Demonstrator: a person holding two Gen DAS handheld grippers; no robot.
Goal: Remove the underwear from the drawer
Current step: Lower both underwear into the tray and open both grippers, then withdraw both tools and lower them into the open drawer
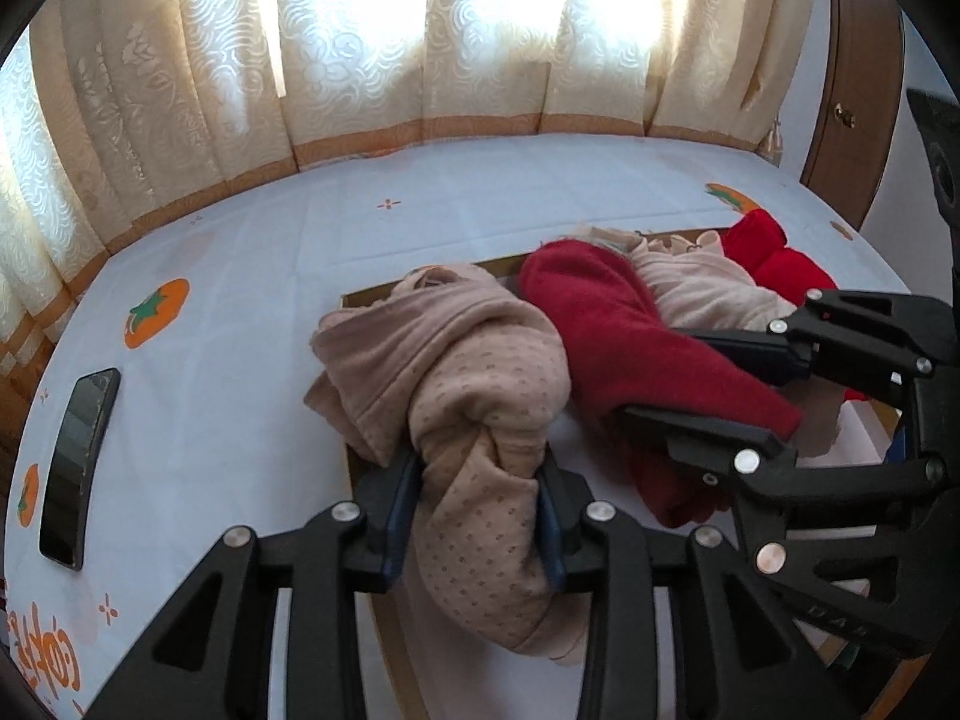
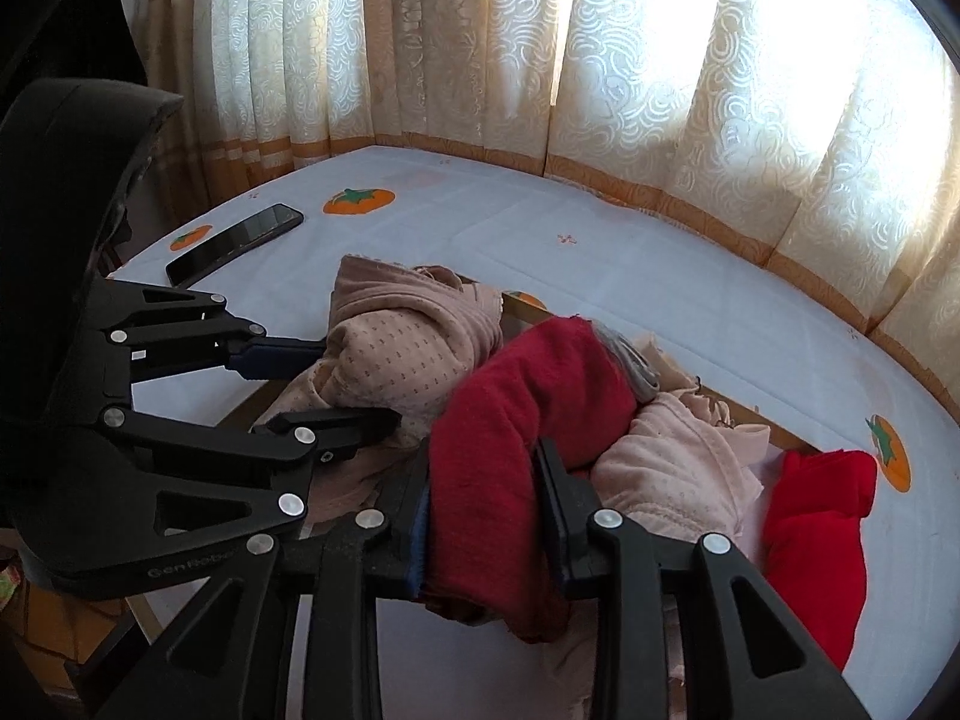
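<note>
A shallow wooden drawer [image 1: 360, 299] lies on a white cloth with orange fruit prints. My left gripper [image 1: 477, 474] is shut on a beige dotted underwear piece [image 1: 468, 372], which bunches up between the blue pads at the drawer's left end. My right gripper [image 2: 485, 456] is shut on a dark red underwear piece [image 2: 540, 384] that arches over the drawer's middle. Each gripper also shows in the other's view: the right gripper [image 1: 654, 375] at the right, the left gripper [image 2: 360, 381] at the left, close side by side.
A pale pink garment [image 2: 672, 468] and a bright red one [image 2: 822, 540] lie at the drawer's right end. A black phone [image 1: 78, 468] rests on the cloth to the left. Cream curtains [image 1: 360, 30] hang behind, and a wooden cabinet [image 1: 858, 90] stands at the far right.
</note>
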